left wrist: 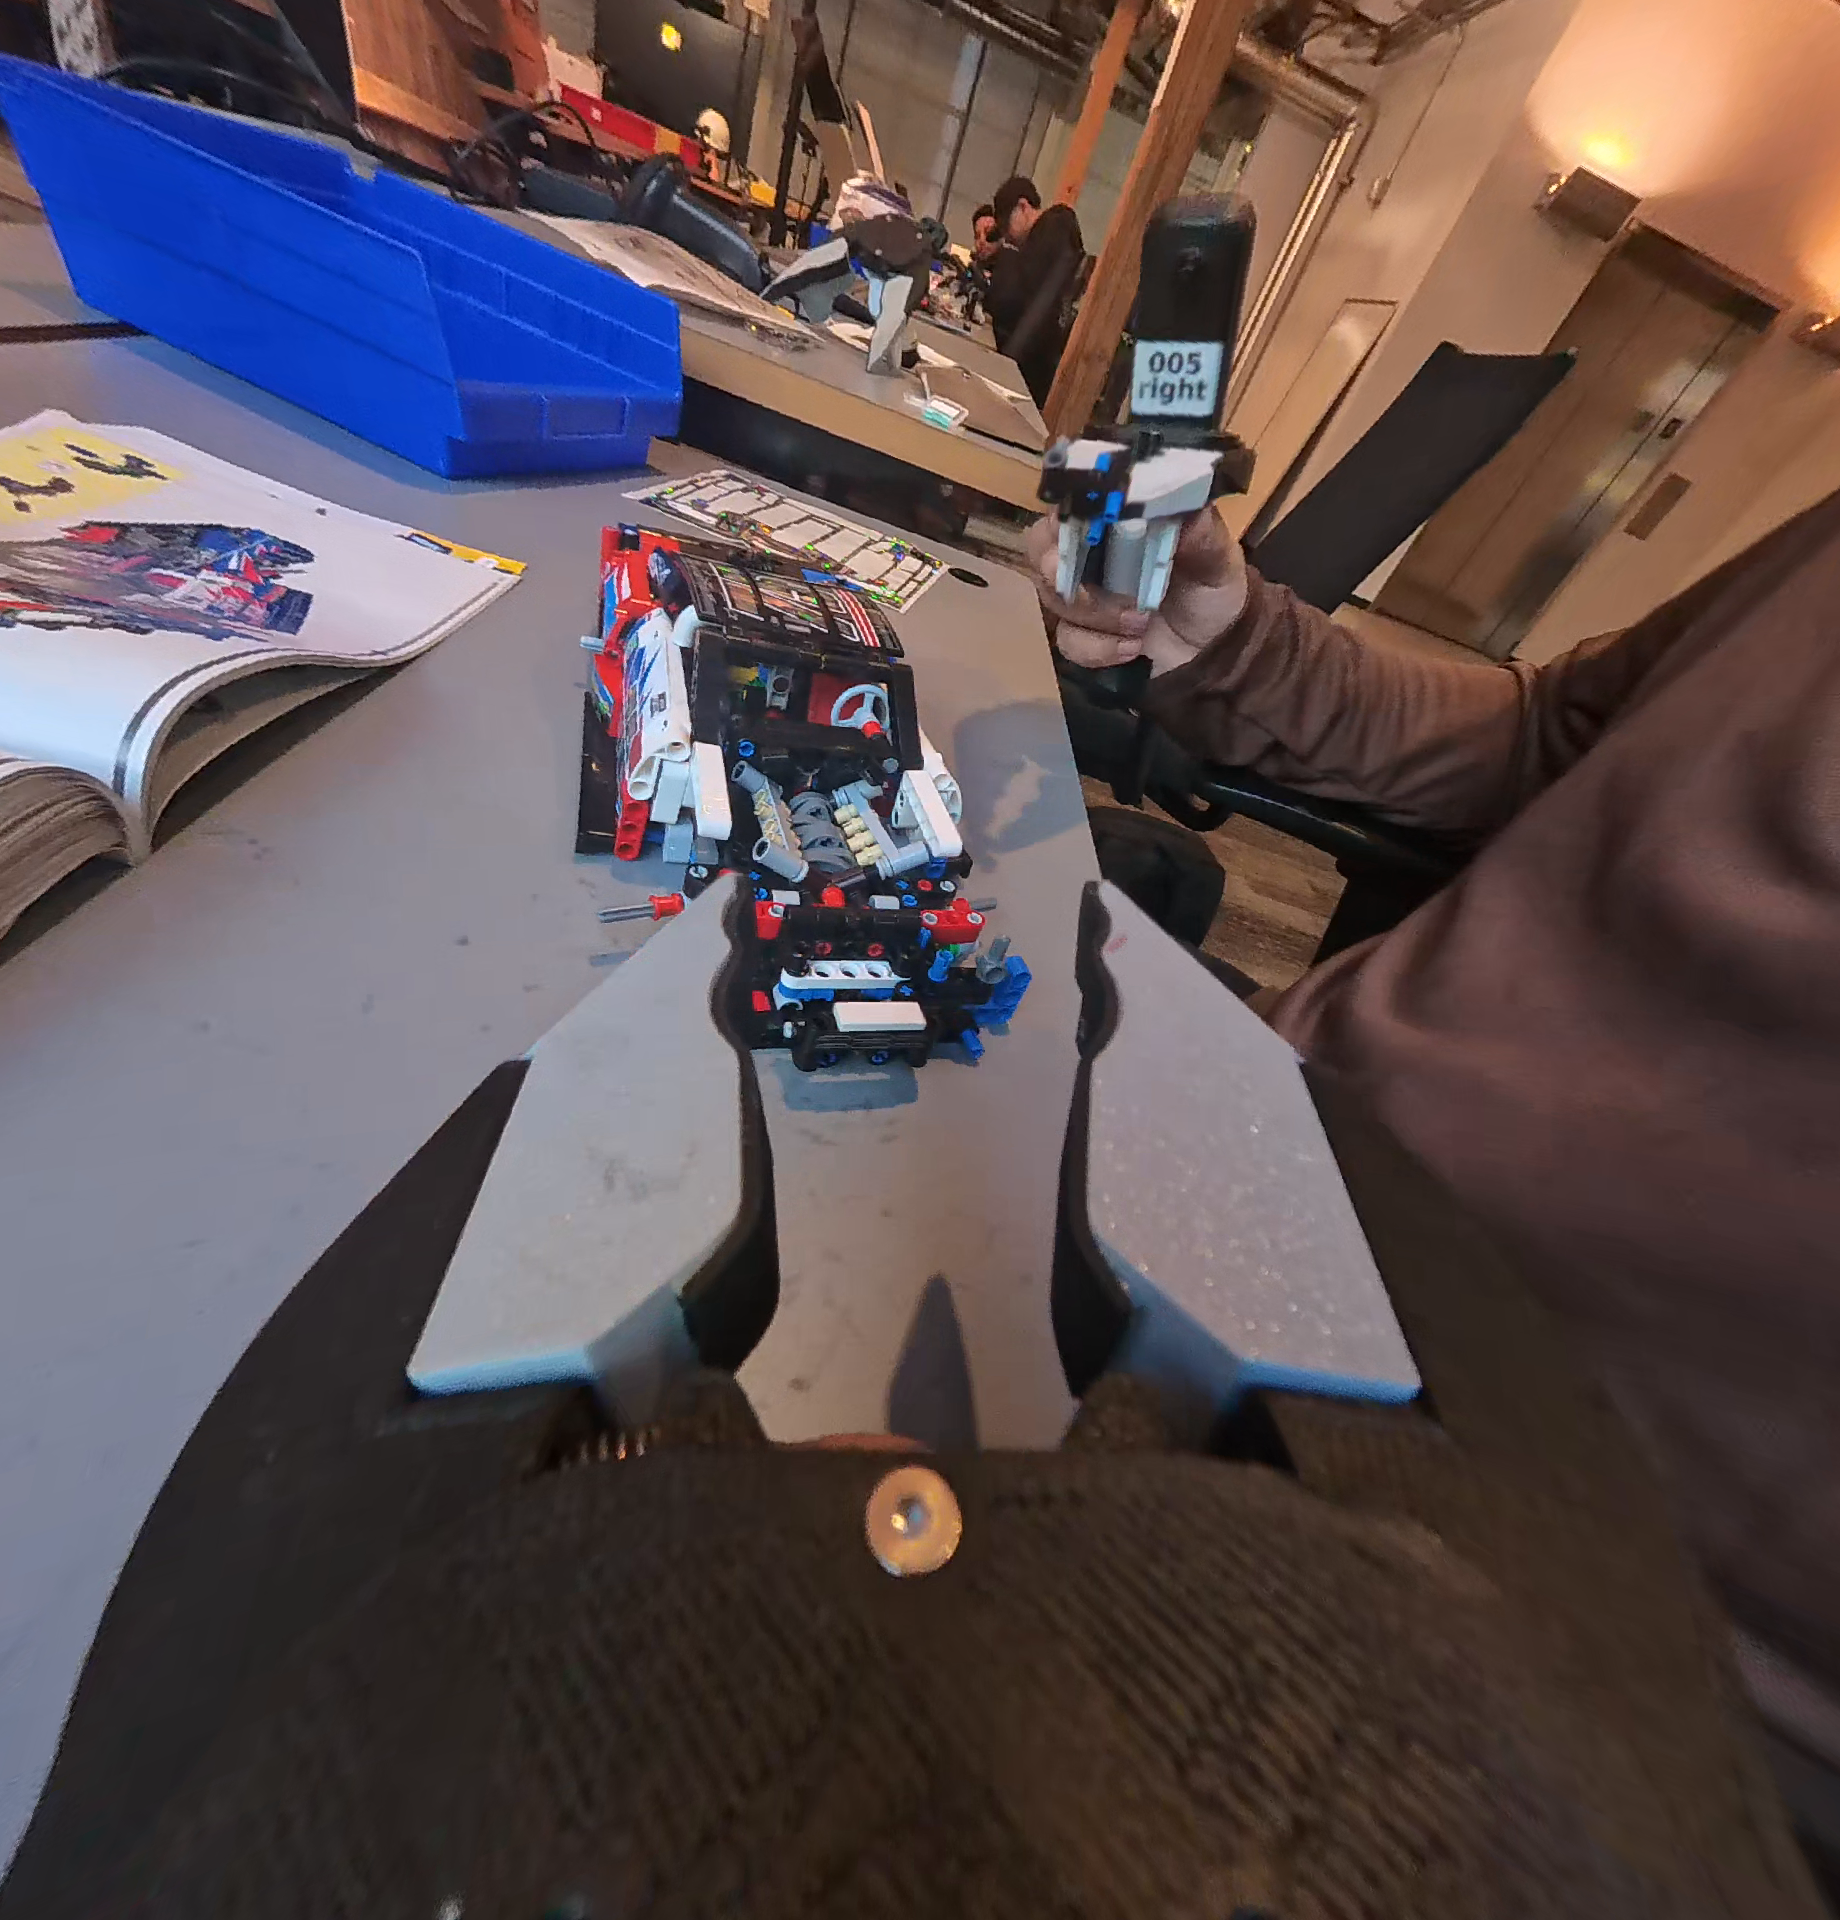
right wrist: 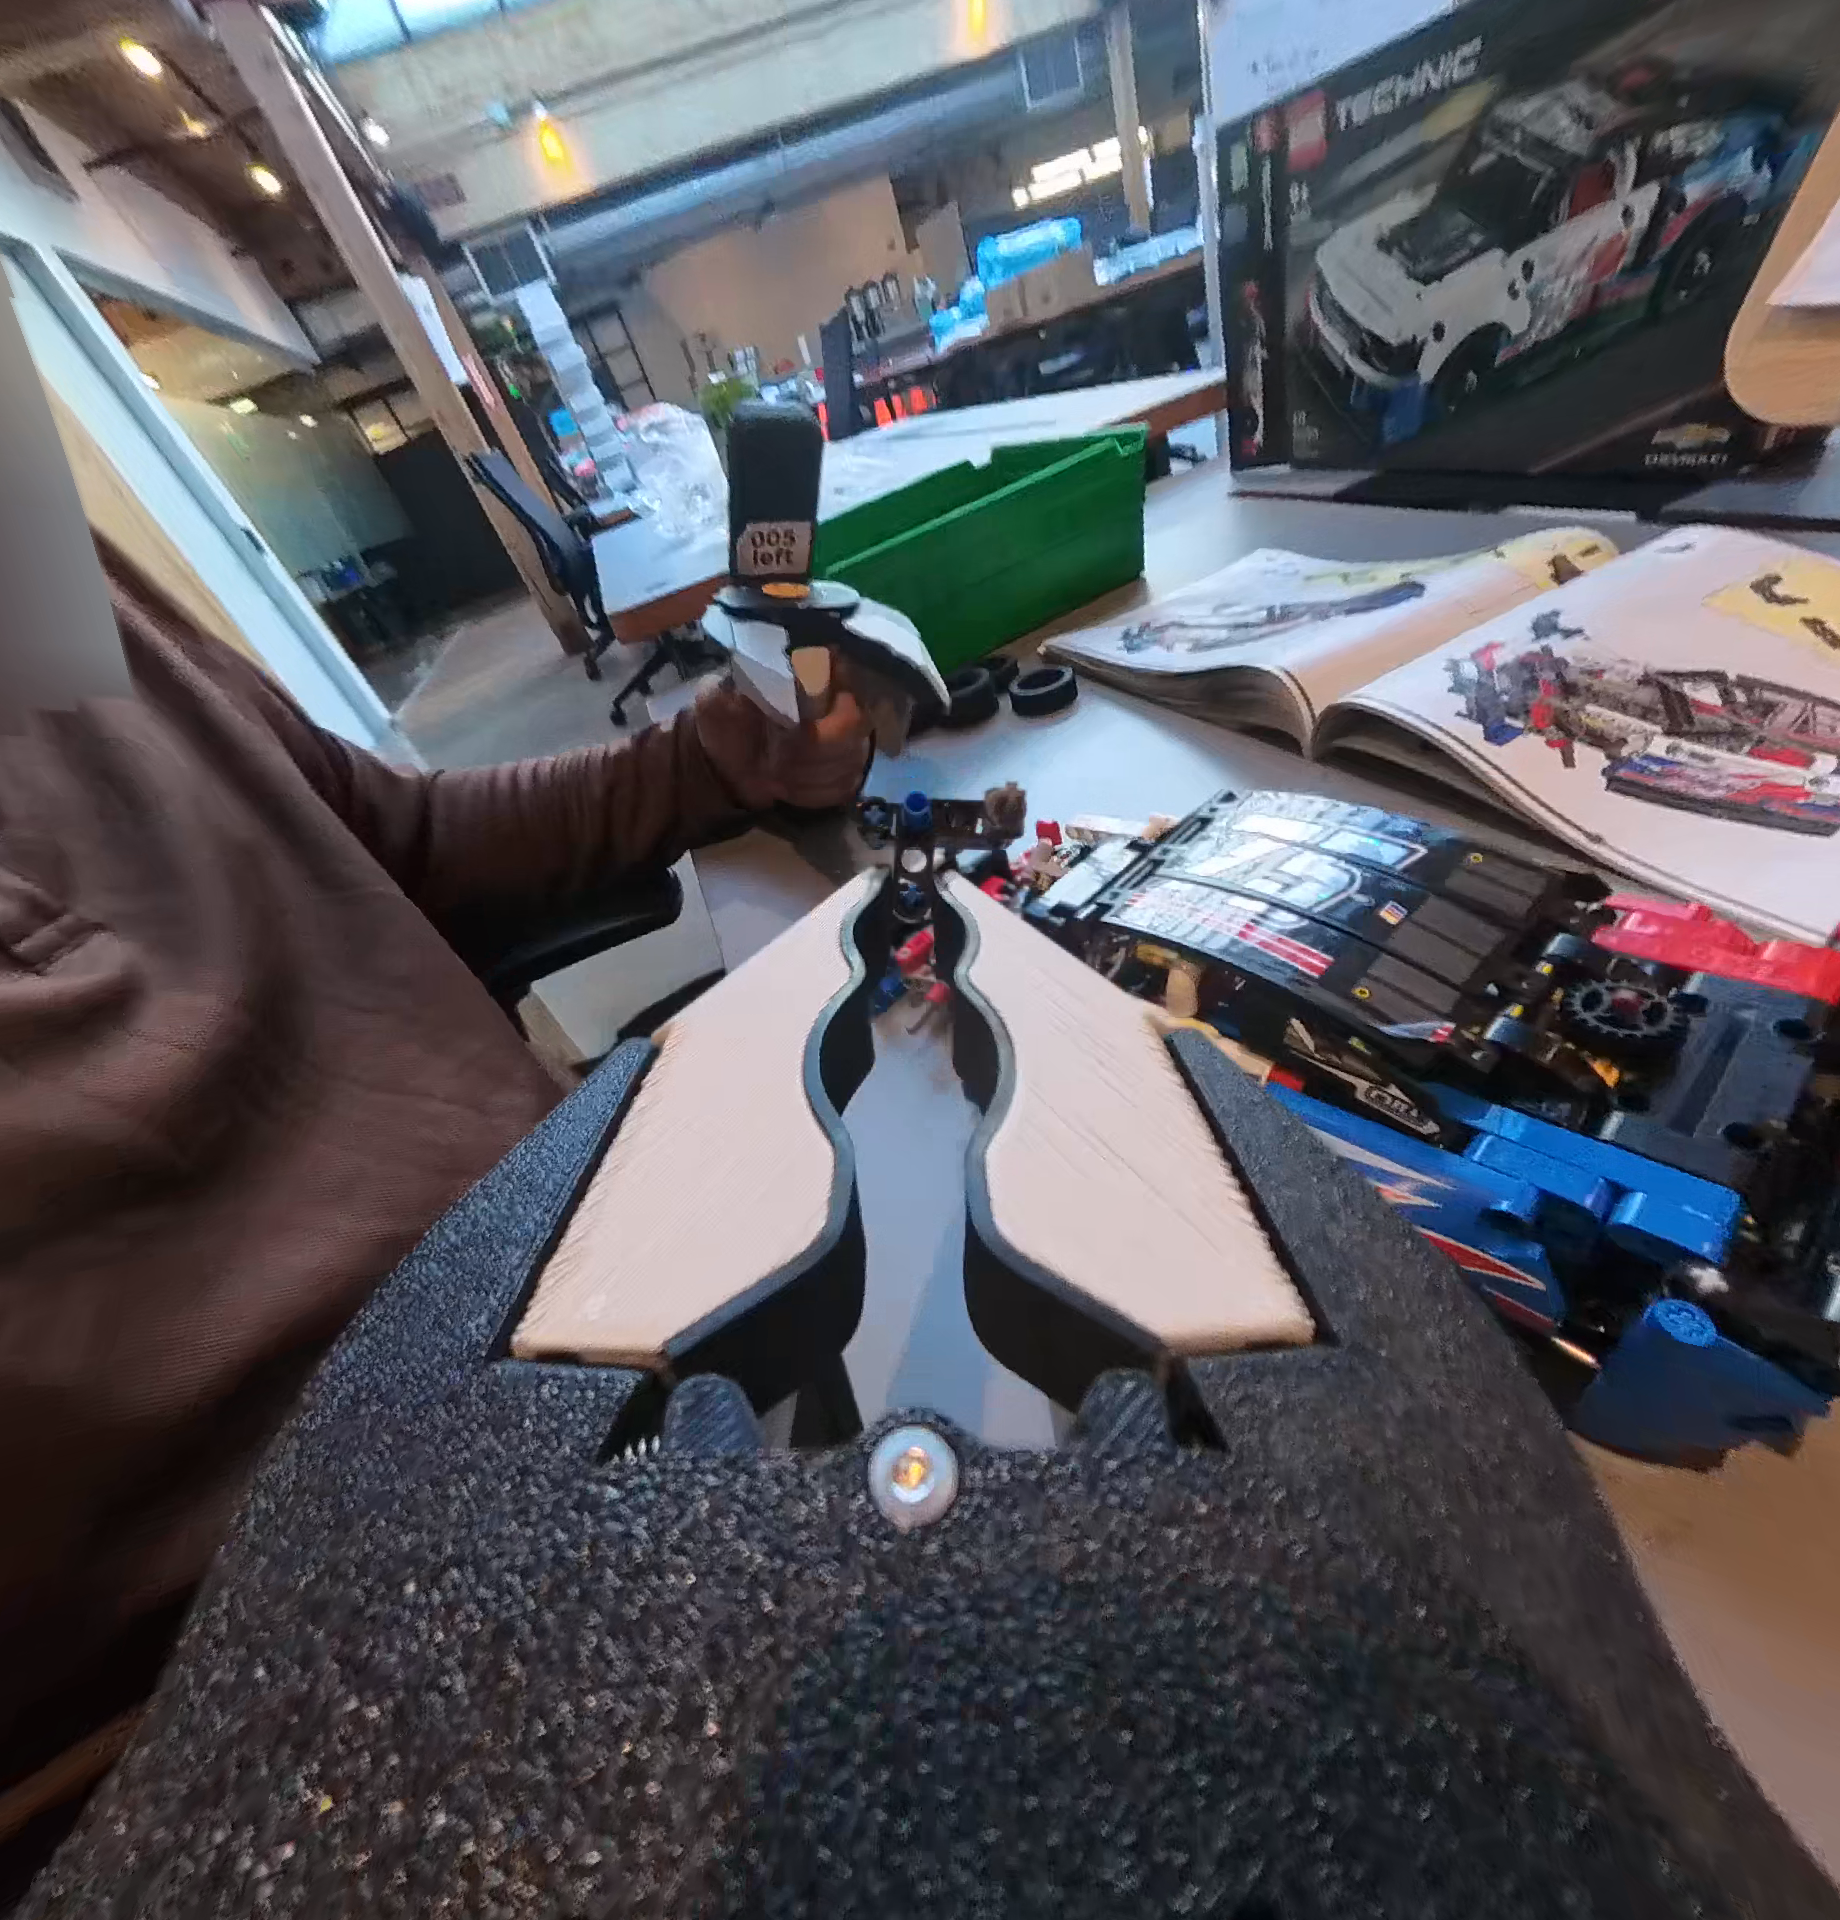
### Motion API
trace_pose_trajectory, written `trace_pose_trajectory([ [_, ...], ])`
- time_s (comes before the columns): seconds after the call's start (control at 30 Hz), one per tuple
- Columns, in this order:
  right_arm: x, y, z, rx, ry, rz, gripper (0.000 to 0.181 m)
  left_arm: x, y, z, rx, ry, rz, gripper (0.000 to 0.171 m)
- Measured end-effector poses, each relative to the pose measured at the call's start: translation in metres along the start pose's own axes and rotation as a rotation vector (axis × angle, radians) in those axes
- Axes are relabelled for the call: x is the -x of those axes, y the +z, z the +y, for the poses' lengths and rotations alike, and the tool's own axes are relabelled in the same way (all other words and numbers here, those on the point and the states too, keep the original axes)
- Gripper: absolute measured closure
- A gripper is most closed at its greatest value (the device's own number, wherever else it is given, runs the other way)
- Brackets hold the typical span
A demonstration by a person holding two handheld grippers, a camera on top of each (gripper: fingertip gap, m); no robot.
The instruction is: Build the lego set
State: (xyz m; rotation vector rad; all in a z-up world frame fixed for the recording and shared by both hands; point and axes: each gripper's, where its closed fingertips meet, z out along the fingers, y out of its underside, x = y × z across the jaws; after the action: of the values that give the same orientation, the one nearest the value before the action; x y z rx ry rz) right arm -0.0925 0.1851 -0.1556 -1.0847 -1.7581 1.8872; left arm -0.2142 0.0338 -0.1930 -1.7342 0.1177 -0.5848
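A partly built Lego car [left wrist: 791, 748], black, white, red and blue, lies on the grey table. My left gripper [left wrist: 911, 914] is open and empty, and the car's near end shows between its fingertips. My right gripper [right wrist: 914, 883] is shut on a small black Lego assembly [right wrist: 931, 826] with a blue pin and a grey pin, held in the air above the near end of the car [right wrist: 1415, 997]. In the left wrist view the right gripper [left wrist: 1108, 551] is raised to the right of the car. In the right wrist view the left gripper [right wrist: 838, 727] is open.
An open instruction book [left wrist: 168, 582] lies to the left, with a blue bin [left wrist: 324, 270] behind it. A sticker sheet [left wrist: 781, 520] lies beyond the car, and a loose red and grey pin [left wrist: 641, 907] beside it. A green bin [right wrist: 989, 530], black tyres [right wrist: 999, 686] and the set's box [right wrist: 1518, 229] stand farther off. Left tips to right tips: about 20 cm.
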Motion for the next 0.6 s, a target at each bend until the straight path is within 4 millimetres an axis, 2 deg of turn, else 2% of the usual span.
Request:
trace_pose_trajectory([
  [0.2, -0.007, 0.024, 0.006, 0.128, 0.06, 0.034, 0.175, 0.005, 0.005, 0.004, 0.036, -0.023, -0.021, 0.119],
  [0.27, -0.006, 0.033, 0.002, 0.172, 0.02, 0.059, 0.175, 0.009, 0.01, -0.004, -0.003, -0.028, -0.063, 0.126],
  [0.37, 0.002, 0.043, -0.006, 0.235, -0.09, 0.087, 0.175, 0.0, 0.024, -0.015, 0.017, -0.027, -0.022, 0.125],
  [0.43, 0.009, 0.049, -0.009, 0.26, -0.133, 0.092, 0.175, 0.009, 0.03, -0.008, 0.095, 0.013, -0.074, 0.121],
  [0.5, 0.011, 0.053, -0.007, 0.286, -0.163, 0.108, 0.174, 0.021, 0.03, 0.01, 0.19, 0.042, -0.137, 0.118],
  [0.6, 0.008, 0.056, 0.001, 0.34, -0.187, 0.157, 0.174, 0.017, 0.028, 0.029, 0.228, -0.03, -0.114, 0.115],
])
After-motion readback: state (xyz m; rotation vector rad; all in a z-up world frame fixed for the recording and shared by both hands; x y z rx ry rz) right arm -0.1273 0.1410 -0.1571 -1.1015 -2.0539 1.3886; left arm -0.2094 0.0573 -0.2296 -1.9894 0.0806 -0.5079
